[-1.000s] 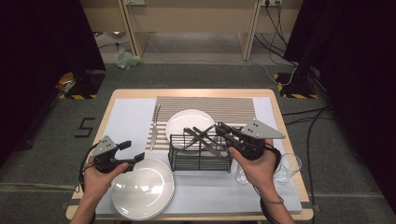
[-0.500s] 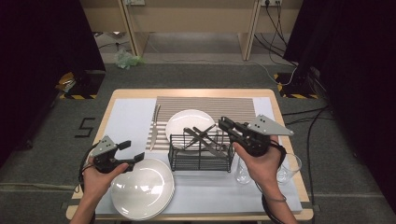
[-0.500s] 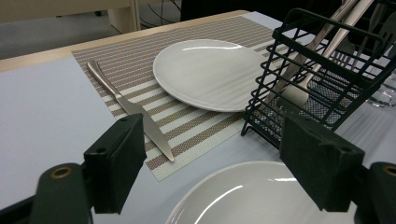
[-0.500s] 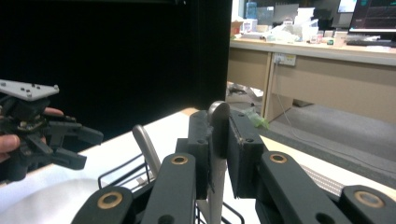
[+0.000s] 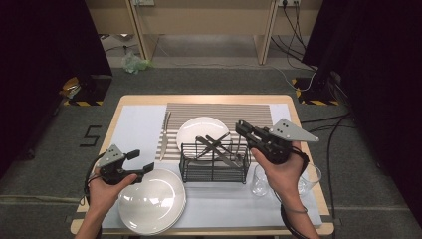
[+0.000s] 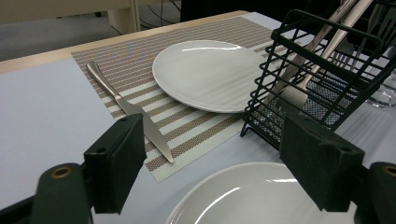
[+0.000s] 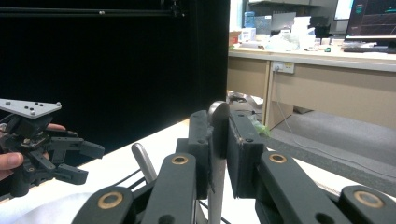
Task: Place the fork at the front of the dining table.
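Observation:
A black wire cutlery basket (image 5: 215,162) stands mid-table with several metal utensils crossed inside. My right gripper (image 5: 241,128) reaches over the basket's right end. In the right gripper view its jaws (image 7: 217,126) are shut on the rounded end of a metal utensil handle (image 7: 217,111), and a second handle (image 7: 142,161) rises beside it. My left gripper (image 5: 142,160) is open and holds nothing, hovering at the far-left rim of the large white plate (image 5: 152,201). From the left gripper view, that gripper (image 6: 210,158) faces a knife (image 6: 128,109), a smaller white plate (image 6: 208,74) and the basket (image 6: 317,60).
A striped placemat (image 5: 219,110) carries the smaller plate (image 5: 199,130) and the knife (image 5: 164,134). Two clear glasses (image 5: 259,180) (image 5: 311,179) stand right of the basket, under my right hand. A pale mat (image 5: 139,124) covers the rest of the table.
My right gripper has edged slightly up and to the right over the basket, still shut on the handle. The left gripper has stayed put.

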A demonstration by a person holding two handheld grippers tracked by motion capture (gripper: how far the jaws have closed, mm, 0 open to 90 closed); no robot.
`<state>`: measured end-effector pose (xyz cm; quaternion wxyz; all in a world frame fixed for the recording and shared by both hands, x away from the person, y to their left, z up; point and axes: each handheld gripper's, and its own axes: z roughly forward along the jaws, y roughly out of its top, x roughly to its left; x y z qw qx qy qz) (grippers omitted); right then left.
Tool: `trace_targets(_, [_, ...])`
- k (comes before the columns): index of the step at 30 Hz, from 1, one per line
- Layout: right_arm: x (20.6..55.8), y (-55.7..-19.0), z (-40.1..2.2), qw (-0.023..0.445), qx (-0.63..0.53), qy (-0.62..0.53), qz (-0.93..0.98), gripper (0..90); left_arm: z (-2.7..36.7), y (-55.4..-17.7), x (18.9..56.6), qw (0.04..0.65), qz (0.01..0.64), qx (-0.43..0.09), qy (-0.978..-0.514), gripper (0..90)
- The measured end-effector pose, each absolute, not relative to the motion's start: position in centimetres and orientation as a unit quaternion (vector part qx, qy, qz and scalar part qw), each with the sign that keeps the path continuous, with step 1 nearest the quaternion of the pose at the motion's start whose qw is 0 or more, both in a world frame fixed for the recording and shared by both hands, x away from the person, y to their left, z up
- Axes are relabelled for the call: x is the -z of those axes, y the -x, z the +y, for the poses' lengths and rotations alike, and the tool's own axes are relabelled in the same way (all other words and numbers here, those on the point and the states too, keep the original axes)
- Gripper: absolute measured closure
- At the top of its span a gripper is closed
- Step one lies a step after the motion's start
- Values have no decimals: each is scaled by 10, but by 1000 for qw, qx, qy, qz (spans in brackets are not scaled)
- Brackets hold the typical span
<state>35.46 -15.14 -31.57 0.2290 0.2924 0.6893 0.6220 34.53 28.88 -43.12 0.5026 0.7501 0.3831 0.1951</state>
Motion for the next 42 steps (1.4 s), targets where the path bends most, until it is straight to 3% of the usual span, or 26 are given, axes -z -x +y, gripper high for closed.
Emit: trace_targets(42, [292,-368,-157,239,-648,-300,658,819,287,-345,430,502,380,-197,-751,222])
